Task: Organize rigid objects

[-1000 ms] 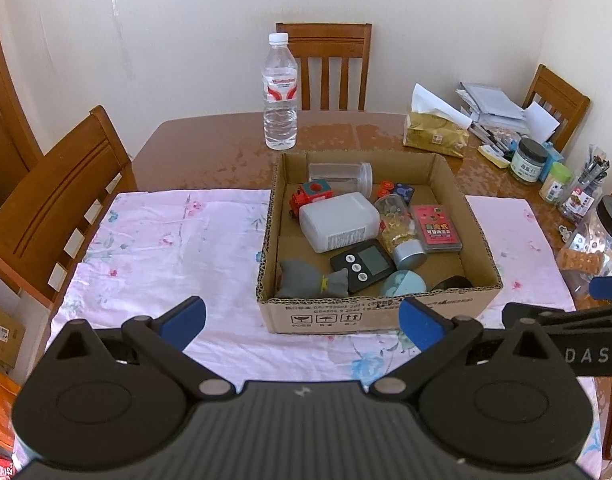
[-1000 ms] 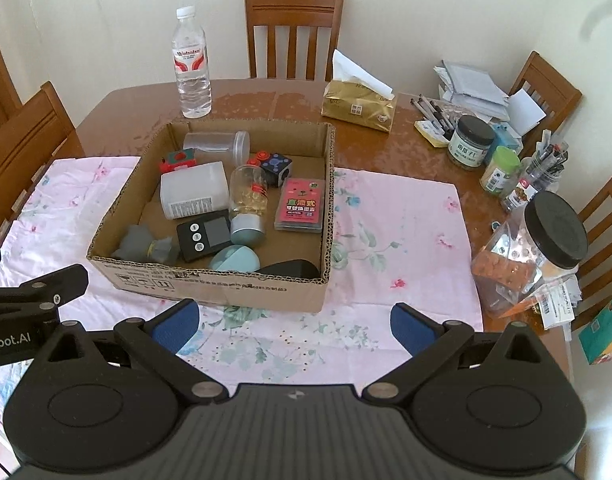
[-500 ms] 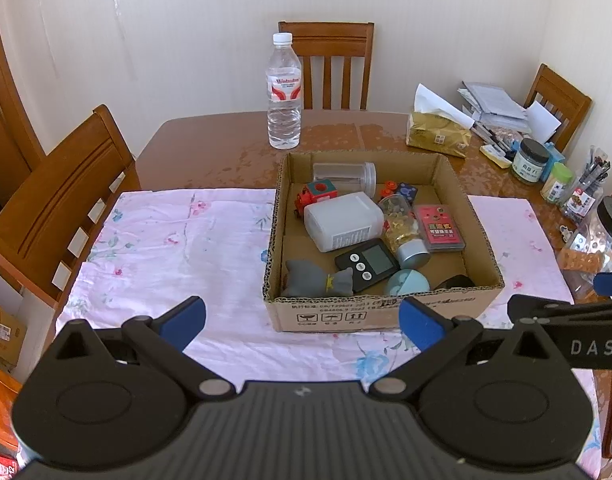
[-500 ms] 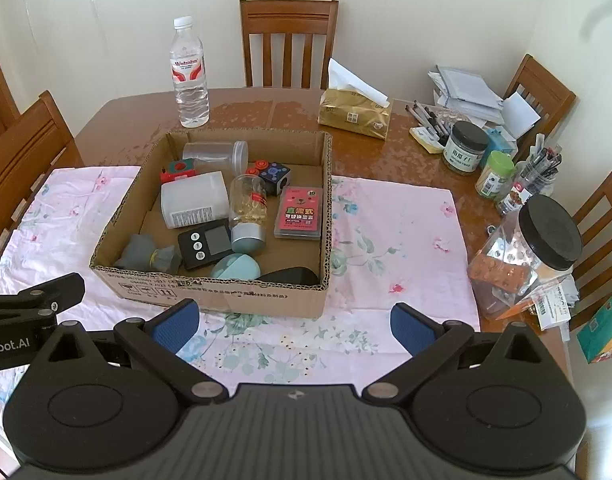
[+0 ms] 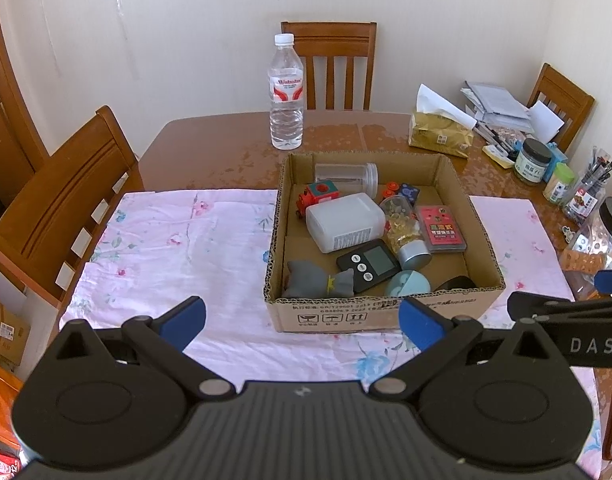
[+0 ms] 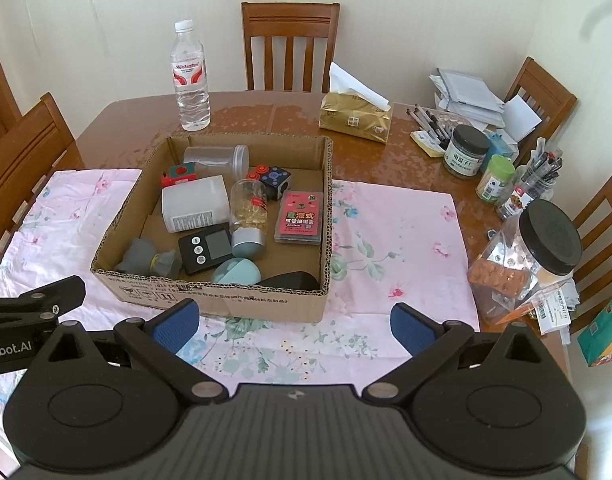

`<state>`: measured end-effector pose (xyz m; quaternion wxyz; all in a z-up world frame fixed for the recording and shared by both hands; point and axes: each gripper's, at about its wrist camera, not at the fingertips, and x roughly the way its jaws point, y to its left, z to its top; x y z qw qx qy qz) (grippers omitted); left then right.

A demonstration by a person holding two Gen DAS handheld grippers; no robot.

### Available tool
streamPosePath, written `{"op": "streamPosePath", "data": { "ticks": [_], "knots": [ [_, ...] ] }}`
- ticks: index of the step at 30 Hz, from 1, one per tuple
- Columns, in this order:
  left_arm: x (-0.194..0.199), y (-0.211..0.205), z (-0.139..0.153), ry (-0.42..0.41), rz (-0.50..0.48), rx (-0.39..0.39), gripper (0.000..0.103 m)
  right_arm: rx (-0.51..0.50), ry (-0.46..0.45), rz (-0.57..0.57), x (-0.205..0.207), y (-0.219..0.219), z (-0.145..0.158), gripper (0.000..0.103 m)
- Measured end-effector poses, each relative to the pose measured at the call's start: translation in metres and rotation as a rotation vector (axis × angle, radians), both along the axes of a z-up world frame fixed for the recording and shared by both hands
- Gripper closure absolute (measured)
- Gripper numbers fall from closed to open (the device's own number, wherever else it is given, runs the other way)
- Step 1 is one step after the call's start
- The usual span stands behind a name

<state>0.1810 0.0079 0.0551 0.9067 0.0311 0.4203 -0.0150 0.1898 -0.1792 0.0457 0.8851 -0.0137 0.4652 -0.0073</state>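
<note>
Both claws, the left claw [image 5: 302,320] and the right claw [image 6: 292,322], hang wide open and empty before the cardboard box [image 6: 226,300] on the bench. Inside, from left: a grey pouch [image 6: 150,260], probably soft; a white bottle [image 6: 196,204], light and smooth, best gripped across its flat sides; a red card case [image 6: 300,220], stiff and thin.

A water bottle [image 6: 190,76] stands upright on the far table, left of a gold tissue pack [image 6: 355,117]. Jars and pens [image 6: 539,170] crowd the right edge.
</note>
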Motion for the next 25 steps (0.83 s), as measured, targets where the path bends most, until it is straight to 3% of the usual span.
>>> {"op": "streamPosePath", "data": {
  "ticks": [25],
  "knots": [
    [0.0020, -0.0056, 0.0008, 0.003, 0.003, 0.011, 0.001, -0.007, -0.006, 0.008, 0.0023, -0.0041, 0.0010, 0.000]
  ]
}}
